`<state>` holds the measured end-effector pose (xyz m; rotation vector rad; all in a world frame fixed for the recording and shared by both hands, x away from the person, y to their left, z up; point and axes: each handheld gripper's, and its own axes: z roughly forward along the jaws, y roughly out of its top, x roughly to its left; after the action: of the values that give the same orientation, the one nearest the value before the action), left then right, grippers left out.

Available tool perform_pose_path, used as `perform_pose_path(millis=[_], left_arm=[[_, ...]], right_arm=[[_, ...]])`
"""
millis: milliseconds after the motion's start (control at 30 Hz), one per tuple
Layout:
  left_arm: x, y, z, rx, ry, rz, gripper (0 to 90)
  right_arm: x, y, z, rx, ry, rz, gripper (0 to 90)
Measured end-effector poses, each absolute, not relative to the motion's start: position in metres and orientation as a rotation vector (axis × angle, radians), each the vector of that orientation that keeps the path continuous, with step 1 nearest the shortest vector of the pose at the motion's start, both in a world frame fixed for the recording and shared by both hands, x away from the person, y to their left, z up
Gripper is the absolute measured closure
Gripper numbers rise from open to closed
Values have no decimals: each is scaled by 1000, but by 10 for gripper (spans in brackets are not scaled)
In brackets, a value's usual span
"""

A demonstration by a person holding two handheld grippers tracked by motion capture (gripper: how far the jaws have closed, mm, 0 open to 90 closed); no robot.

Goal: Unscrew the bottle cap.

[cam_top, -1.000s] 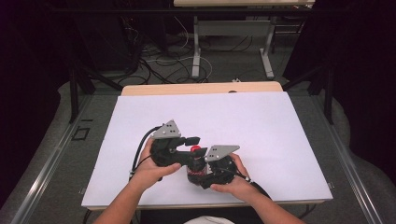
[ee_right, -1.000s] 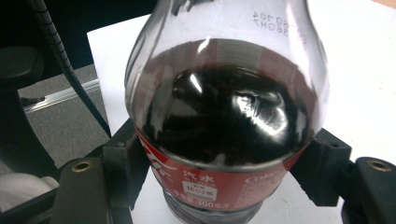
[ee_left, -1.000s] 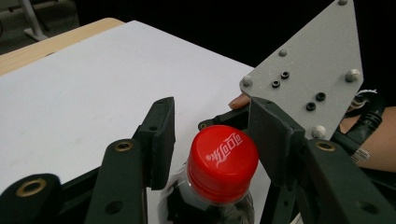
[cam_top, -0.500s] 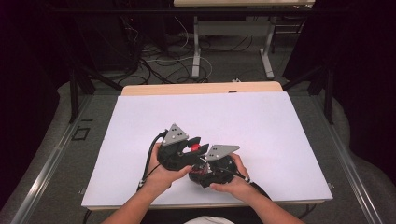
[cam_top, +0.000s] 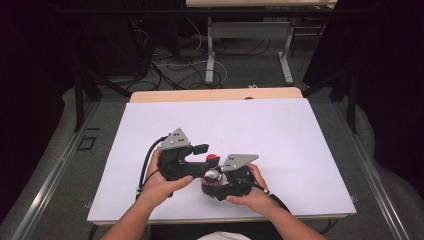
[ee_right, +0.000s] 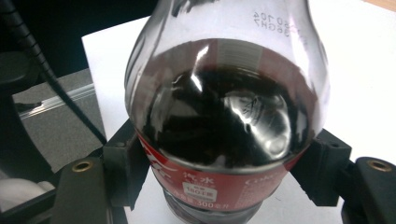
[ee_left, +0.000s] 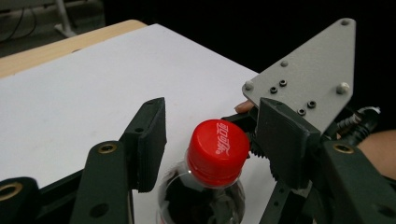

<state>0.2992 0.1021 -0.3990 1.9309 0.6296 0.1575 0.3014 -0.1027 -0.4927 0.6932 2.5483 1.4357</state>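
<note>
Red cap (ee_left: 218, 150) between opening left tool (ee_left: 208, 140) (untouched).

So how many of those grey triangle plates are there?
2. One plate sits on the left gripper; the other plate tops the right gripper, beside the bottle.

I count one cola bottle (ee_right: 224, 140) with one red cap (ee_left: 217, 150), one white table (cam_top: 280, 130), and my two grippers, left (cam_top: 200, 156) and right (cam_top: 215, 182).
</note>
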Motion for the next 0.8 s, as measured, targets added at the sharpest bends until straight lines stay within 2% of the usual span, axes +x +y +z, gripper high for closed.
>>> perform_pose_path(millis=[200,300,533,667,800], left_arm=[[304,106,-403,1989,521,78,471],[308,106,-405,1994,515,89,518],[310,104,-408,1986,505,84,525],[307,96,-411,1976,519,115,595],[301,87,-412,1974,578,189,608]], right_arm=[[300,-100,-493,656,2555,1451,291],[299,-99,-493,644,2548,1471,291],[298,-99,-493,628,2567,1454,291],[298,-98,-494,638,2571,1438,291],[299,-98,-496,657,2546,1444,291]])
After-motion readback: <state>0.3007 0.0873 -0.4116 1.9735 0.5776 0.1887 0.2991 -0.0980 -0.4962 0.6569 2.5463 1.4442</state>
